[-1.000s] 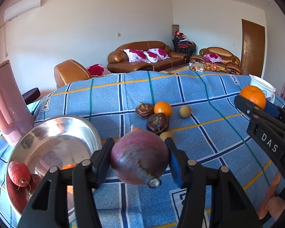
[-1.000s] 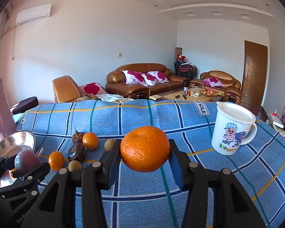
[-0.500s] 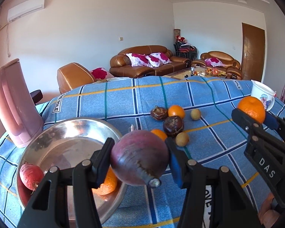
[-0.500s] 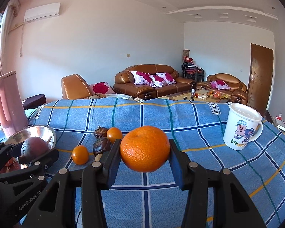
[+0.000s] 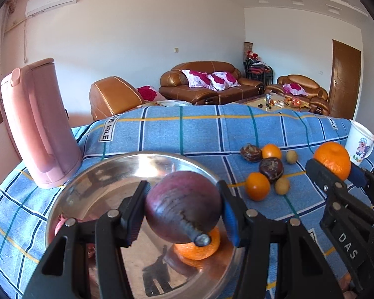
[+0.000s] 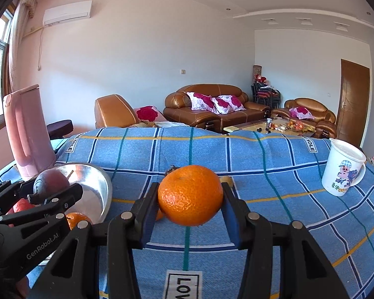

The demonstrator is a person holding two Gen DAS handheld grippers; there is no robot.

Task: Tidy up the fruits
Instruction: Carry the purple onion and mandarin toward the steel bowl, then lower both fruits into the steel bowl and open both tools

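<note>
My left gripper (image 5: 182,208) is shut on a dark purple round fruit (image 5: 183,205) and holds it above the steel bowl (image 5: 99,172). The bowl holds an orange (image 5: 199,249) and a red fruit at its left side, mostly hidden. My right gripper (image 6: 189,199) is shut on a large orange (image 6: 190,195) above the blue checked cloth; it also shows in the left wrist view (image 5: 332,159). Loose on the cloth lie two small oranges (image 5: 257,186), two dark brown fruits (image 5: 271,169) and two small yellowish fruits (image 5: 282,185).
A tall pink jug (image 5: 40,127) stands left of the bowl. A white cartoon mug (image 6: 342,168) stands at the right on the cloth. Brown sofas (image 6: 212,107) and a coffee table lie beyond the table's far edge.
My left gripper has moved left with the purple fruit, from beside the bowl to over it. My right gripper has followed leftward with the orange.
</note>
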